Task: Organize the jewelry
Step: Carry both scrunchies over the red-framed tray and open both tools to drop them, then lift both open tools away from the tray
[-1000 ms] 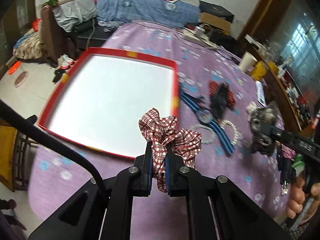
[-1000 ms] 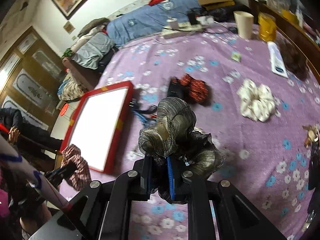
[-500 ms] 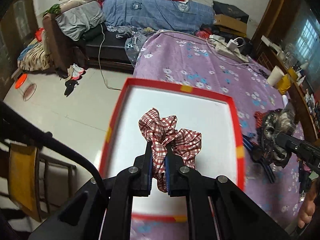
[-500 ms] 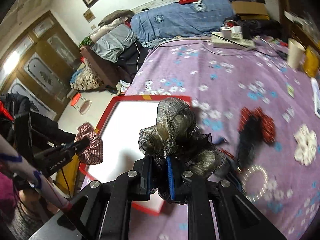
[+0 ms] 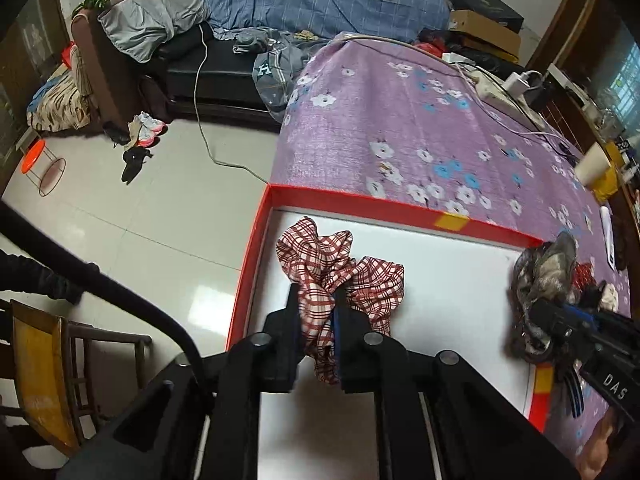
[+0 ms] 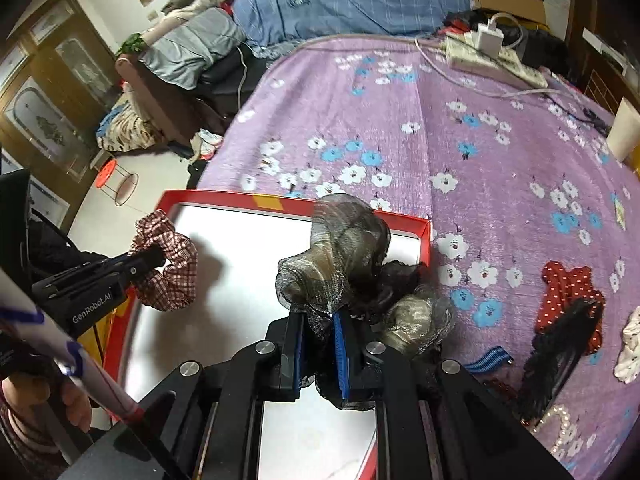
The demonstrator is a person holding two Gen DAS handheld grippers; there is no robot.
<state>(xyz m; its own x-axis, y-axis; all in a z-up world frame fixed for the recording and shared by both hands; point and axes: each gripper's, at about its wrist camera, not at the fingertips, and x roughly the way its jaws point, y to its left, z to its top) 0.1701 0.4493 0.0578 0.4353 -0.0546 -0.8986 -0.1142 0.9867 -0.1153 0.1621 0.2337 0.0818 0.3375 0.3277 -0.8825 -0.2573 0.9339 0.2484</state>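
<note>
My left gripper [image 5: 316, 300] is shut on a red plaid scrunchie [image 5: 340, 268] and holds it over the far left part of a red-rimmed white tray [image 5: 376, 208]. My right gripper [image 6: 320, 320] is shut on a grey-brown mesh scrunchie [image 6: 344, 248] and holds it over the tray's [image 6: 236, 200] far right corner. In the right wrist view the left gripper [image 6: 156, 258] with the plaid scrunchie [image 6: 172, 268] is at the left. In the left wrist view the right gripper [image 5: 540, 312] with the mesh scrunchie [image 5: 548, 268] is at the right.
On the purple flowered tablecloth [image 6: 460, 128], right of the tray, lie a red dotted scrunchie with black clip [image 6: 568, 296], a white scrunchie [image 6: 630, 344], a pearl bracelet [image 6: 560, 424] and a blue striped band [image 6: 490, 360]. A power strip [image 6: 492, 56] and paper cup [image 6: 624, 128] stand farther back.
Both grippers have moved left from the items on the tablecloth to over the tray, each still carrying its scrunchie. The left one now hangs near the tray's far left corner.
</note>
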